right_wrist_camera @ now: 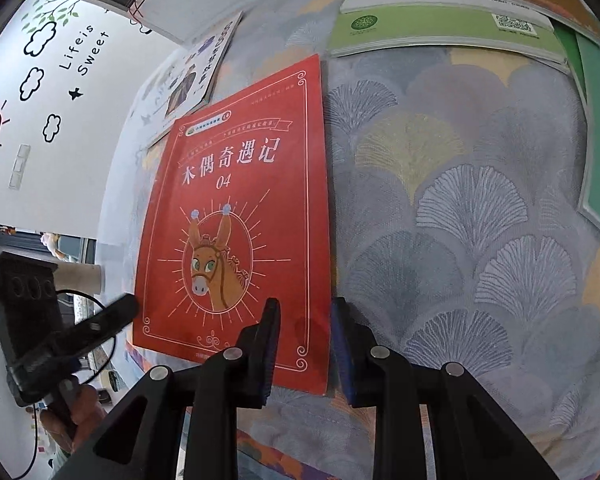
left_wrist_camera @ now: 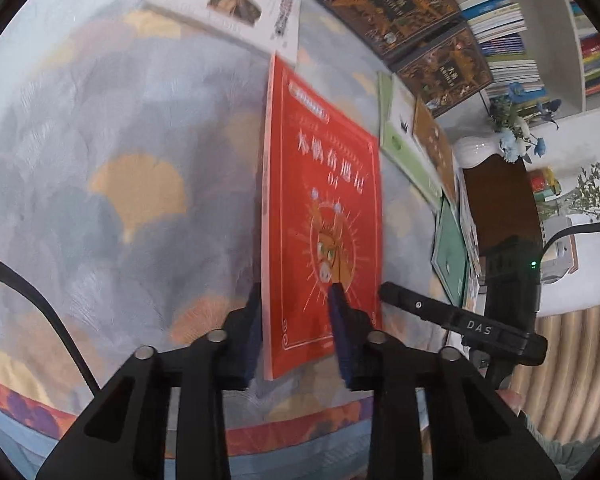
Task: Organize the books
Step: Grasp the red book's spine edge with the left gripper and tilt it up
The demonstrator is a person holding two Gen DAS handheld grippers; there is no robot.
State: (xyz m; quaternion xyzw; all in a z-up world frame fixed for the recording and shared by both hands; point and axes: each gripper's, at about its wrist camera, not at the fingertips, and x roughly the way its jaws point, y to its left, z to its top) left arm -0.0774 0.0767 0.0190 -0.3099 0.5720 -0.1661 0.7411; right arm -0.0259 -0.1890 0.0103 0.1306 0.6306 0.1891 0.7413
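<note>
A thin red paperback with a cartoon donkey in an oval on its cover (right_wrist_camera: pixel 236 216) lay on the patterned fabric surface with fan-shaped leaves in grey-blue and ochre (right_wrist_camera: pixel 480 208), its near end between both pairs of fingers.

The left gripper (left_wrist_camera: pixel 296 328) had its two blue-padded fingers nearly together, one on each side of the book's near left edge: the left finger (left_wrist_camera: pixel 252 332) just outside the spine, the right finger (left_wrist_camera: pixel 342 320) over the cover. The pads appeared to press on the book, though motion blur left the contact unsure.

The right gripper (right_wrist_camera: pixel 306 344) had its jaws closed as far as they went, astride the book's near right corner, the left finger (right_wrist_camera: pixel 270 344) on the cover and the right finger (right_wrist_camera: pixel 342 344) just beyond the edge over the fabric.

Past the fingertips lay other books: a white paperback with a dark picture (left_wrist_camera: pixel 236 8), two dark covers with gold ornament (left_wrist_camera: pixel 404 12), and a green-and-white stack (right_wrist_camera: pixel 440 28). Far right of the left fingers stood a white bookshelf (left_wrist_camera: pixel 540 28).
</note>
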